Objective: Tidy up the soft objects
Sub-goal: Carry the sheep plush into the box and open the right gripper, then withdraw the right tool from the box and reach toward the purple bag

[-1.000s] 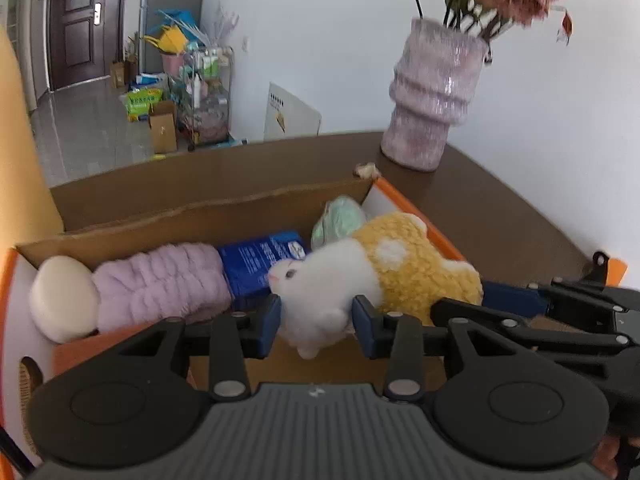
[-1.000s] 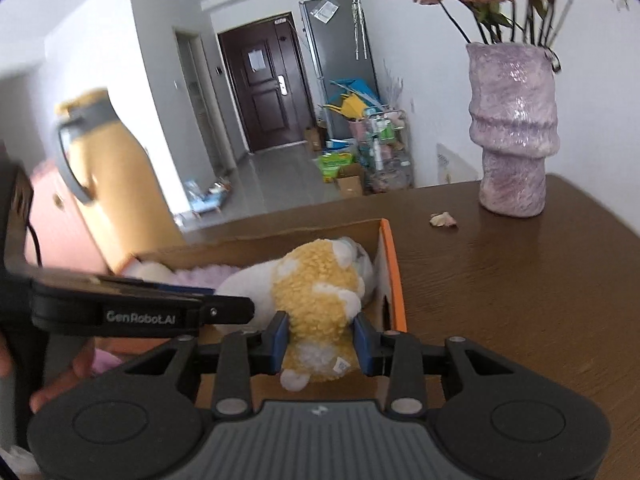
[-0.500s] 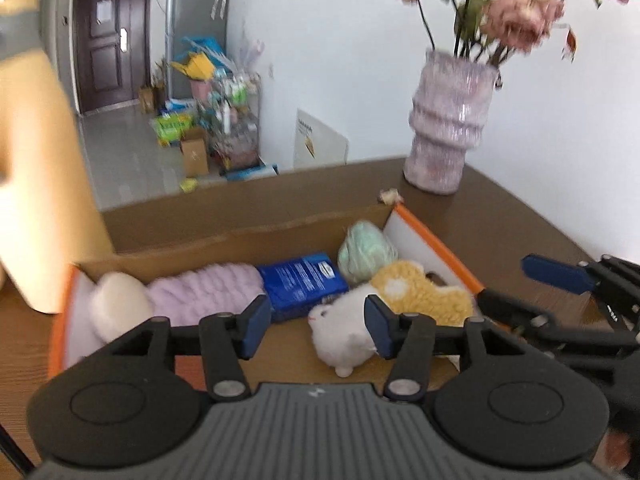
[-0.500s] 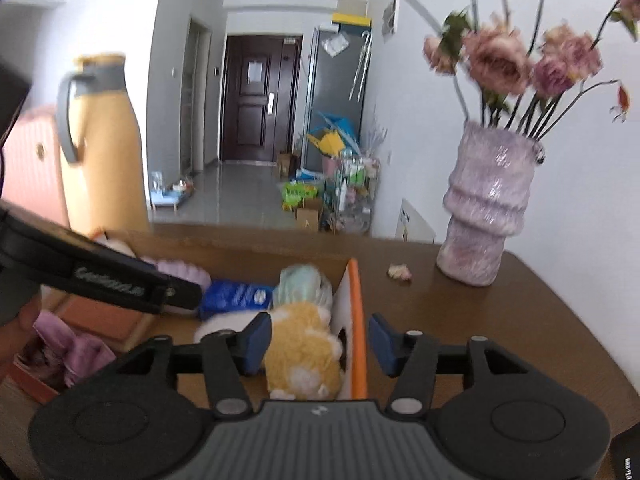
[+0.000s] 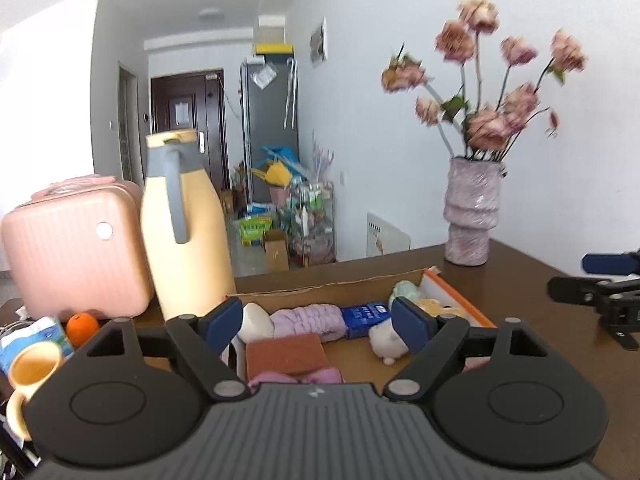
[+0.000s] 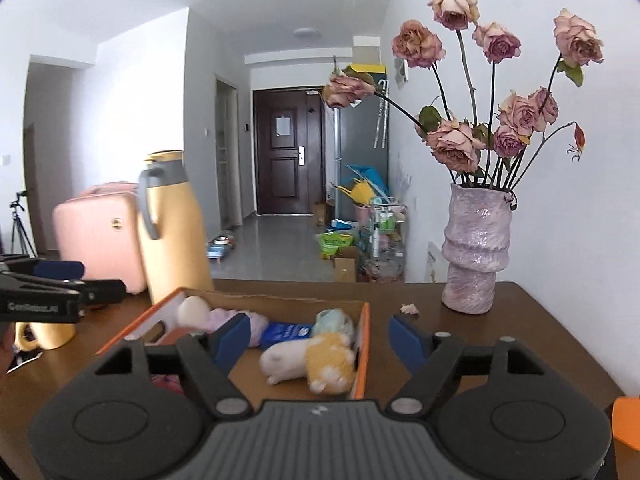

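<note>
Two handheld grippers hover above a brown wooden table [image 6: 460, 344], both with jaws spread wide and holding nothing. The left gripper [image 5: 318, 326] and the right gripper [image 6: 320, 338] each look down toward an open cardboard box [image 6: 362, 344] with orange edging. Inside the box, a white and yellow plush toy [image 6: 310, 360] lies on its side near the right wall, its white head pointing left. Along the far wall of the box sit a mint-green soft bundle [image 6: 334, 320], a blue packet [image 6: 286, 332], a fluffy lilac roll [image 5: 308, 320] and a cream-coloured ball [image 6: 193, 310] at the far left corner. A rust-coloured sponge [image 5: 286, 354] rests on the near side of the box, with pink fabric [image 5: 296, 378] just in front of it. Left of the box stand a yellow jug [image 6: 174, 224] and a pink case [image 6: 100, 236]; a lilac vase [image 6: 476, 252] of dried roses stands at the far right.
</note>
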A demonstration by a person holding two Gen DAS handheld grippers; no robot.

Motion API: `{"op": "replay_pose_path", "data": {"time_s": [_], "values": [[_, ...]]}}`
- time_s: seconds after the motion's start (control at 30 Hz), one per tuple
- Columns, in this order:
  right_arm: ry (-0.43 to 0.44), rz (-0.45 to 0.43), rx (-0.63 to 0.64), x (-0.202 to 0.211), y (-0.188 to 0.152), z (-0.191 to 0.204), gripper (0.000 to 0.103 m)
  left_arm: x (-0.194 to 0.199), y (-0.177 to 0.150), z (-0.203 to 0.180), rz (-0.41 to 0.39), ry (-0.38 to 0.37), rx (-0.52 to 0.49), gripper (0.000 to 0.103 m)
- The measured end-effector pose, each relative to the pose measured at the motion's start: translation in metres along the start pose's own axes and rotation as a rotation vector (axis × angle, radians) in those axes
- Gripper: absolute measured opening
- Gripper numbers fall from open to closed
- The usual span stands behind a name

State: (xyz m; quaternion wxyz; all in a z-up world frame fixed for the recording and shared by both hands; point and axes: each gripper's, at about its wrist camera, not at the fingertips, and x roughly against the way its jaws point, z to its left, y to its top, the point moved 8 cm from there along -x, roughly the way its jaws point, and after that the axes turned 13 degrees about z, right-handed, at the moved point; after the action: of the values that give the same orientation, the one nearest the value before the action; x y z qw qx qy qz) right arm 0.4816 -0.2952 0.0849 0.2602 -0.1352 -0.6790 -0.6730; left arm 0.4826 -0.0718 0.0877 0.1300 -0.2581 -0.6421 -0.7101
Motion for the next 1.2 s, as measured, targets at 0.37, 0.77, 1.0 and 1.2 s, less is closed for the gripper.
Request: {"op": "replay_pose_path", "data": {"time_s": [0.37,0.77,1.0,1.2], "values": [[0.049,-0.076,-0.015,0.079,-0.073,0.025,0.084,0.100,-0.088,-0.007,-0.091,0.058,0.058,0.096],[0.129,-0.037,0.002,0.142,-0.207,0.064,0.086,0.142,-0.218,-0.026,0.056,0.043,0.080,0.096],[0.131,-0.032,-0.010,0.139,-0.212,0.069,0.086,0.138,-0.209,-0.033,0.043,0.023,0.083,0.096],[0.125,0.003,-0.026,0.118,-0.209,0.061,0.085,0.114,-0.199,-0.034,0.068,0.007,0.089,0.092]]}}
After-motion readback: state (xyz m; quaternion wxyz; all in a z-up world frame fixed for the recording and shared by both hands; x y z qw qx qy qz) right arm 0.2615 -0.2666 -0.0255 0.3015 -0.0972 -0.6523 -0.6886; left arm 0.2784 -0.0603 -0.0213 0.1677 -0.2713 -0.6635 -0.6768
